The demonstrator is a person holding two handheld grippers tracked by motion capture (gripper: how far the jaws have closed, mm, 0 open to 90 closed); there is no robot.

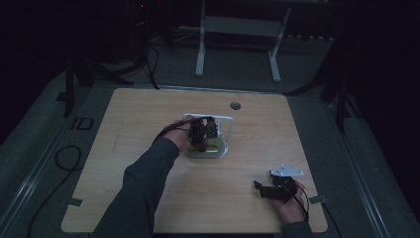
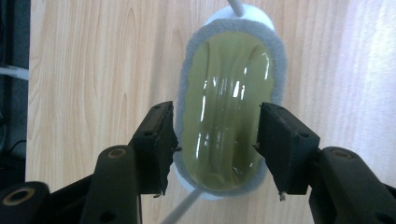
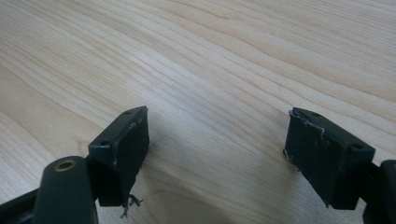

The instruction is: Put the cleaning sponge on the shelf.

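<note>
Reaching forward over the middle of the desk (image 1: 148,114), the left tool (image 2: 215,140) points straight down at a yellow-green sponge (image 2: 229,107) with a grey rim. Its two black jaws stand released, one on each long side of the sponge. In the left gripper view the left jaw seems to touch the grey rim, while the right jaw is just beside the glossy yellow-green surface; I cannot tell if either one presses. The sponge lies on a small white holder (image 2: 243,11) made of thin white wire, and it covers almost all of the holder's base.

In the high view the left tool (image 1: 204,130) is at the centre of the desk, inside the white wire frame of the holder (image 1: 229,130). The left hand (image 1: 176,135) grips the tool from the left side, and the dark sleeve (image 1: 138,188) runs up from the bottom edge of the view.

The right tool (image 3: 217,149) is also released, with its jaws wide apart and nothing between them. It hangs low over bare wood. In the high view the right tool (image 1: 263,189) is near the front right corner of the desk, well apart from the holder, with its grey plate on top, and the right hand (image 1: 292,206) holds it from behind.

Near the far edge of the desk there is a small round hole (image 1: 235,105). On the floor beyond the desk stands a white frame (image 1: 237,34), and a black cable (image 1: 64,158) lies on the floor at the left.
</note>
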